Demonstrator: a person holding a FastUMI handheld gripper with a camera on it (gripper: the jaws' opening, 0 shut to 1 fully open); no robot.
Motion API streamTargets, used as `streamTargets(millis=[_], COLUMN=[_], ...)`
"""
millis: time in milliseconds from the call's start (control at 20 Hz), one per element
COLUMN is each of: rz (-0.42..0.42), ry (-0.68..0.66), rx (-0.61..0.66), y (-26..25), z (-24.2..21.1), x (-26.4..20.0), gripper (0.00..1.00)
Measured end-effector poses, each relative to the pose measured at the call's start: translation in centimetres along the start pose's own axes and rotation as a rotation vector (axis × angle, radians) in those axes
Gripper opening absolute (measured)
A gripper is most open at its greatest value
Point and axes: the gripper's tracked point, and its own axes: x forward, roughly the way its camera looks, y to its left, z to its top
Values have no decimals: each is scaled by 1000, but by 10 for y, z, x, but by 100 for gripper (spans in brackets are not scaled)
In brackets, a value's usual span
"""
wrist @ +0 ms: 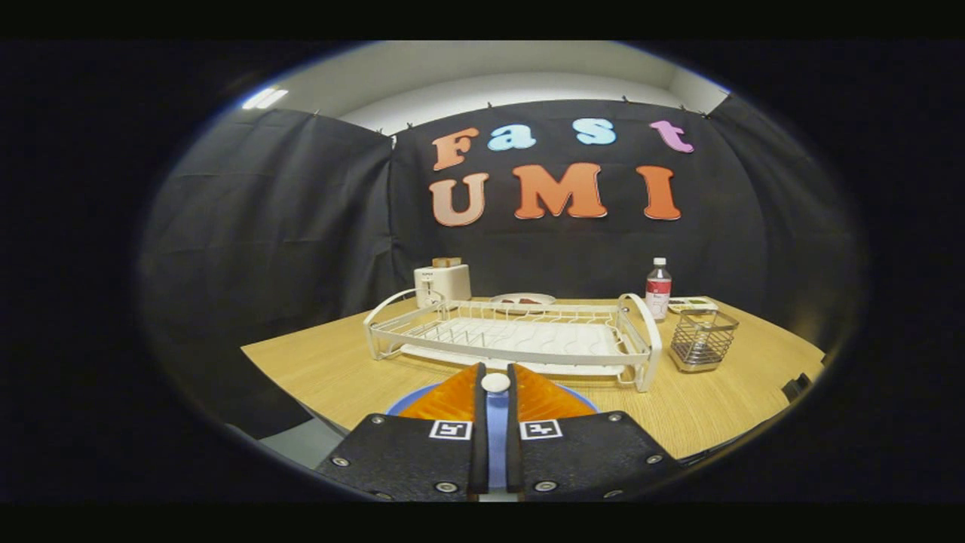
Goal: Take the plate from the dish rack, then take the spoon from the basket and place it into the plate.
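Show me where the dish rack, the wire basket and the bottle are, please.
dish rack (520,335), gripper view, on its white tray, beyond the tongs.
wire basket (703,341), gripper view, on its mesh front wall.
bottle (658,290), gripper view, on its red label, behind the rack's end.

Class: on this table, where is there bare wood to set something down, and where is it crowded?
Bare wood lies left of the dish rack and before the basket. The far edge is crowded. The hand-held gripper is shut on the plate.
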Motion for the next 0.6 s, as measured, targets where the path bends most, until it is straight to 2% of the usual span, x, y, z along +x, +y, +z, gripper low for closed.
streamTargets(millis=[250, 450, 500, 600], rz=[-11, -34, -40, -58], ry=[53, 62, 59, 56], rx=[-12, -32, -37, -34], y=[-1, -6, -9, -17], z=[-14, -14, -12, -6], x=[6, 8, 9, 8], gripper=[17, 46, 59, 76])
